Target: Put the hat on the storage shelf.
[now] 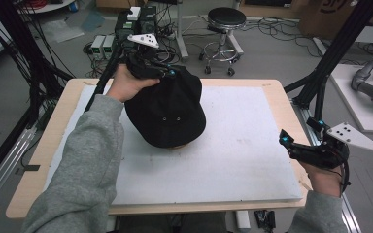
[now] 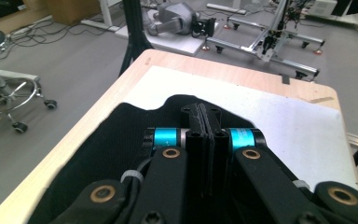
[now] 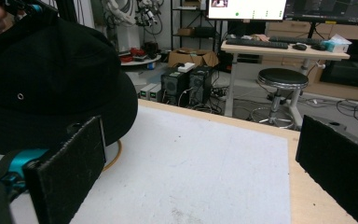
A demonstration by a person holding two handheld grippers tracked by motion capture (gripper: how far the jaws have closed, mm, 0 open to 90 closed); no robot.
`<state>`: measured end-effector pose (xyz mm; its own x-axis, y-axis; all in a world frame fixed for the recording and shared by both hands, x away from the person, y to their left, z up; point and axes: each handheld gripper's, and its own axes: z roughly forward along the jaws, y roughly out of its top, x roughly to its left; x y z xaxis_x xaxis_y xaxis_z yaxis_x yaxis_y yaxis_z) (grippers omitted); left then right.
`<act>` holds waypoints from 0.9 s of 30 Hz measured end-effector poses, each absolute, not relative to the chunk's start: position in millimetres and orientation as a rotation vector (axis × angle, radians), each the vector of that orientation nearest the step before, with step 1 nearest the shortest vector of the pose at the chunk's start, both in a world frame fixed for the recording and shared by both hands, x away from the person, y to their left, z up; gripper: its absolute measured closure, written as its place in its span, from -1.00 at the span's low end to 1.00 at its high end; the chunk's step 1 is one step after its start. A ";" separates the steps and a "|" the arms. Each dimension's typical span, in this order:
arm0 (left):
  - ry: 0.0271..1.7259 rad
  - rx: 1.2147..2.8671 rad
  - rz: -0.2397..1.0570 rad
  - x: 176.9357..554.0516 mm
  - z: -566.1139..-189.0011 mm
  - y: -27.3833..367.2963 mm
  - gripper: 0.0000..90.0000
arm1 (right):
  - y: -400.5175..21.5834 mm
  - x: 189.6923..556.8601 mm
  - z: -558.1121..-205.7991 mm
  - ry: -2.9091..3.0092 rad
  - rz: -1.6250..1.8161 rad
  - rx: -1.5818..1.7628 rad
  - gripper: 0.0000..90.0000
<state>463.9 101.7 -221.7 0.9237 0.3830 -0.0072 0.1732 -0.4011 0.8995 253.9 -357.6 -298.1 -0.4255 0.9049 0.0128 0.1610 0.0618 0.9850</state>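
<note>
High view puts a black cap [image 1: 167,111] left of centre on the white mat [image 1: 243,145] that covers the wooden surface [image 1: 281,99]. The cap sits over a round wooden stand, a sliver of which peeks out under its near edge. The left gripper [image 1: 167,72] is at the cap's far edge, its jaws pressed together on the black fabric — the left gripper view shows them meeting with the cloth [image 2: 121,135] pinched between and spreading beneath. The left hand [image 1: 126,82] wraps the gripper body, grey sleeve [image 1: 87,165] trailing back to the near edge.

The right gripper [image 1: 291,143] hovers at the right edge of the surface, well apart from the cap, held by the right hand [image 1: 325,179]. In the right gripper view its two padded jaws stand wide apart with nothing between them — just bare mat ahead and the cap [image 3: 51,84] off to the left.

Beyond the surface, a black stool [image 1: 226,19] and some computer boxes [image 1: 136,24] stand on the floor.
</note>
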 end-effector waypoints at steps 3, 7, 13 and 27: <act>0.404 2.000 0.253 463.4 -220.9 101.9 0.96 | -357.2 254.4 -298.4 1.675 1.420 1.078 -0.97; 0.437 2.001 0.243 463.8 -219.7 104.2 0.72 | -356.5 254.8 -298.7 1.681 1.420 1.078 -0.97; 0.478 1.967 0.206 463.2 -213.2 112.5 0.06 | -355.8 255.6 -299.5 1.684 1.420 1.085 -0.97; 0.617 1.858 0.339 435.3 -202.2 150.0 -0.81 | -353.6 258.2 -301.1 1.697 1.408 1.078 -0.97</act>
<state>435.3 150.0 -202.2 0.8239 0.5635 -0.0601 0.2516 -0.2687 0.9298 258.2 -353.6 -301.1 -0.4313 0.9022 0.0086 0.1751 0.0743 0.9817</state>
